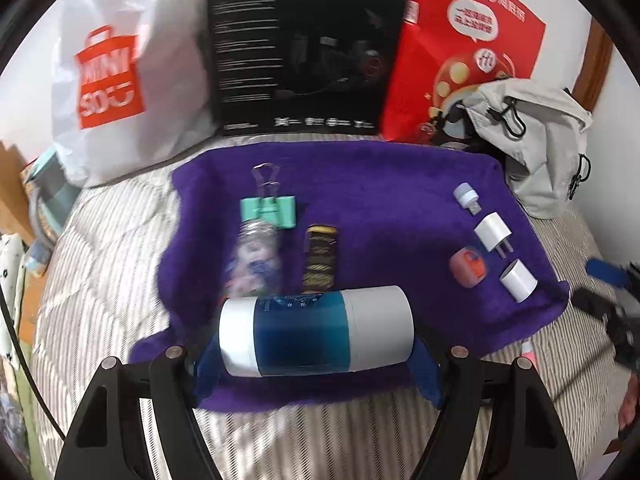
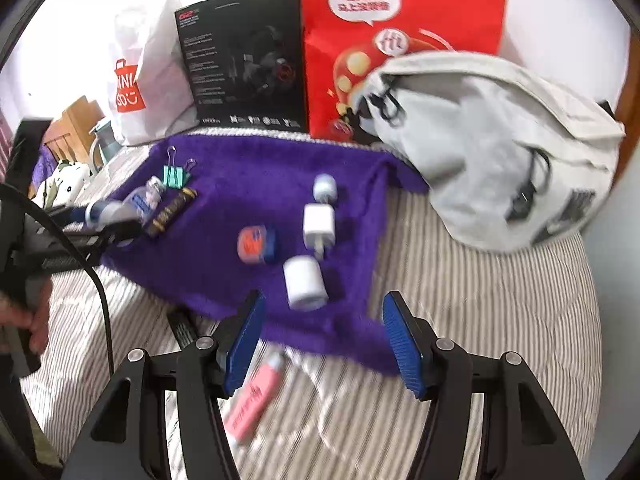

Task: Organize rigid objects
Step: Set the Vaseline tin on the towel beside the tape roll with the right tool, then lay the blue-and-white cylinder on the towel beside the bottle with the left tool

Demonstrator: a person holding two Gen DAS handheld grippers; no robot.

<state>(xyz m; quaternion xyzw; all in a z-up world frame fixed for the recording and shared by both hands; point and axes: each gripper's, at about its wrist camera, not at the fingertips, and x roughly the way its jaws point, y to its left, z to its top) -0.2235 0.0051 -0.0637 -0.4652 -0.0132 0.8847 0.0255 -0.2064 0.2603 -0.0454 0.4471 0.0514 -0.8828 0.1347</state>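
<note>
White-and-blue cylinder (image 1: 316, 330) is clamped crosswise by left gripper (image 1: 316, 364) over purple towel (image 1: 400, 184); right gripper (image 2: 324, 344) is held apart, empty.

Wall: plain white wall (image 1: 576, 8), daylit.
Bed: grey-and-white striped quilted bed cover (image 2: 480, 300).
Trim: brown wooden door frame (image 1: 600, 60), right.

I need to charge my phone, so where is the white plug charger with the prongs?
The white plug charger lies on the right part of the purple towel, between the small white-blue cap piece and the white cylinder.
</note>
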